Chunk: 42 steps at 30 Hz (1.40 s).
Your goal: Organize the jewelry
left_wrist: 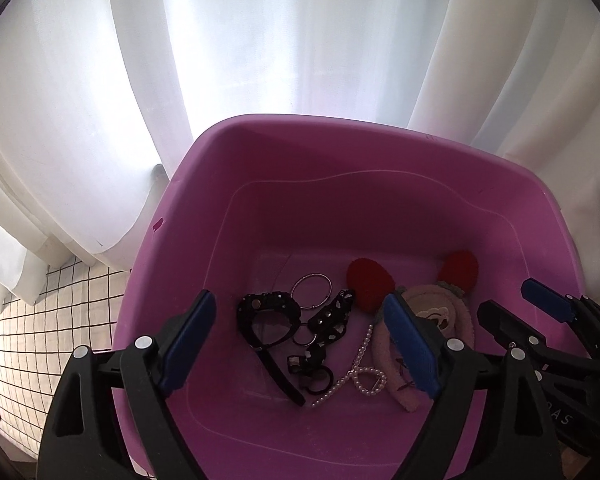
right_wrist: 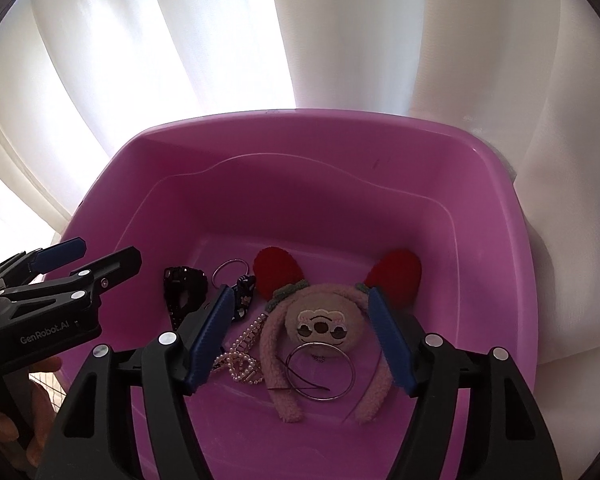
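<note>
Two grippers hang over a purple plastic tub, both tilted down into it. The left gripper has its blue-padded fingers spread wide with nothing between them; beneath the gap, on the tub floor, lie the black pieces. The right gripper also stands with its fingers apart and grips nothing, framing the plush headband below.

All the jewelry sits on the floor of the tub, gathered toward its near half. In the right wrist view the pink plush headband, with an embroidered face and two red ears, lies at the centre. A large silver hoop rests on it toward 6 o'clock, overlapping the face and the band. A pearl necklace is bunched at 9 o'clock of the headband, touching its left arm. Farther toward 10 o'clock lie a dark patterned hair clip, a small silver ring and a black studded headband.

In the left wrist view the black studded headband spreads across the centre, the small silver ring lies at 12 o'clock of it, and the pearl necklace trails toward 4 o'clock.

White curtains hang behind the tub at 12 o'clock. A white cloth with a black grid covers the surface at 9 o'clock of the tub in the left wrist view. Part of a hand shows beneath the left gripper at 8 o'clock in the right wrist view.
</note>
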{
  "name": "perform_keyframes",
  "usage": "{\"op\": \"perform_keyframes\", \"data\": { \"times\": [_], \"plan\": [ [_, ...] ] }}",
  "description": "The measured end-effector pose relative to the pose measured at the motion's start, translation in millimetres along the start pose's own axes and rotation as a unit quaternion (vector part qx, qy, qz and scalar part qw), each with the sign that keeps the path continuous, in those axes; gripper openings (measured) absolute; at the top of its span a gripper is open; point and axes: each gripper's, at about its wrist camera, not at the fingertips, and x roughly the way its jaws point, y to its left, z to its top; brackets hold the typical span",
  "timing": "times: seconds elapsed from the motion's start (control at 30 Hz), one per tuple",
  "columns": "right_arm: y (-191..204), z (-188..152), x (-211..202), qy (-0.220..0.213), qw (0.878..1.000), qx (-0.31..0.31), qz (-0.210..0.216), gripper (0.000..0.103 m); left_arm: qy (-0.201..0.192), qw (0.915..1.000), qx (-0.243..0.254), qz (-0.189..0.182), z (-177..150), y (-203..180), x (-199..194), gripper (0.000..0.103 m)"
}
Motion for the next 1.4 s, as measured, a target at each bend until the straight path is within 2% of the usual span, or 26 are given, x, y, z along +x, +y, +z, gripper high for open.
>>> {"op": "perform_keyframes", "data": {
  "times": [0.1,0.2,0.67,1.4],
  "plan": [
    [0,0,-2,0.001,1.000,0.001,-0.001,0.067,-0.003,1.0000,0.002,0.004,-1,-1,-3,0.085],
    [2,-1,-3,0.001,1.000,0.001,-0.004,0.069,-0.005,1.0000,0.000,0.008,0,1,-7,0.090],
    [4,-2,-3,0.004,1.000,0.000,-0.008,0.069,-0.009,0.9997,-0.006,0.022,0,7,-12,0.091],
    [3,-2,-1,0.002,1.000,-0.002,-0.012,0.069,0.000,0.9997,-0.019,0.013,1,12,-11,0.091]
  ]
}}
